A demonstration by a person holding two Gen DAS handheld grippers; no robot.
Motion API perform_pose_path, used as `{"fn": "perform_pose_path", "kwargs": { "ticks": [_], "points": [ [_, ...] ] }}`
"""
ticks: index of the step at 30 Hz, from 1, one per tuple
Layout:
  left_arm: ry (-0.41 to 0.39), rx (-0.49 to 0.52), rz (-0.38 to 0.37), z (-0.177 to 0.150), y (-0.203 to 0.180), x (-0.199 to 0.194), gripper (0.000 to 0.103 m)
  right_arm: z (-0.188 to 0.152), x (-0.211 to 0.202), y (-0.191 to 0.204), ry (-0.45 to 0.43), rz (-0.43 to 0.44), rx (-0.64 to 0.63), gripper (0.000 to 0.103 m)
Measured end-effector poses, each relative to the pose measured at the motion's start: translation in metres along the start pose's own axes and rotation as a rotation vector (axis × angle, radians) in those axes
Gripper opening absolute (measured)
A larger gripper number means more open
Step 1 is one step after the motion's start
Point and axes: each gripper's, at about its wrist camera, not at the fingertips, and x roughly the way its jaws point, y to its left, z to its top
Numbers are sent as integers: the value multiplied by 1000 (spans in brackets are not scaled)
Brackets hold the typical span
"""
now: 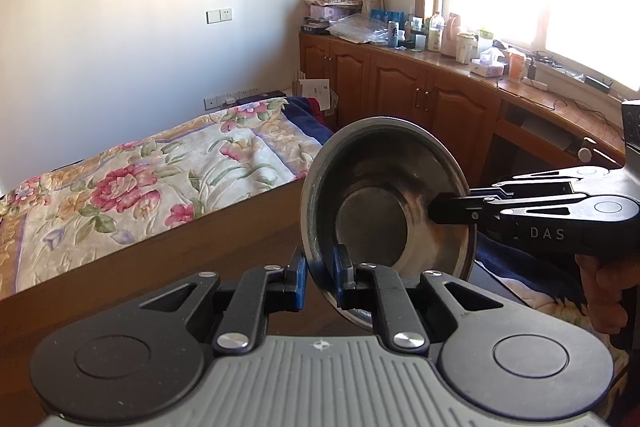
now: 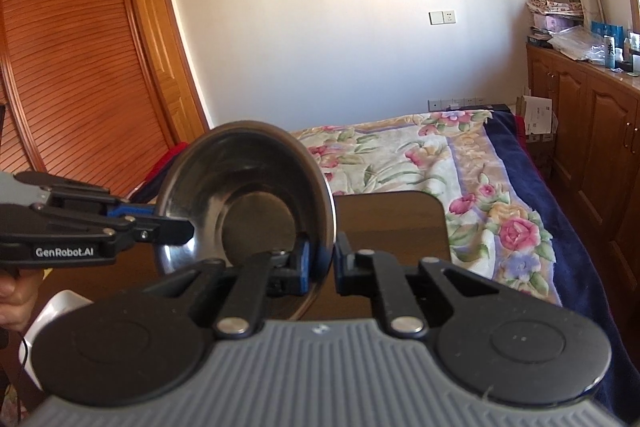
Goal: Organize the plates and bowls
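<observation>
Two hand-held grippers, left (image 1: 320, 279) and right (image 2: 320, 263), each pinch opposite rim edges of one steel bowl (image 1: 384, 195), tilted on edge above the worktop (image 2: 392, 223).

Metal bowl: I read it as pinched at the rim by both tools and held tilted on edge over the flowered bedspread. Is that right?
Not quite. The metal bowl is pinched at the rim by both the left tool and the right tool and tilted on edge, but it hangs over the dark wooden table, not the flowered bedspread, which lies beyond the table. The right wrist view shows it.
</observation>
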Motion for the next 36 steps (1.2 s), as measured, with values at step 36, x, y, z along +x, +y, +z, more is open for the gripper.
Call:
{"fn": "perform_pose_path", "kwargs": {
  "ticks": [36],
  "points": [
    [27, -39, 0, -113, -3, -61, 17, -70, -33, 81, 65, 14, -101, 14]
  ]
}}
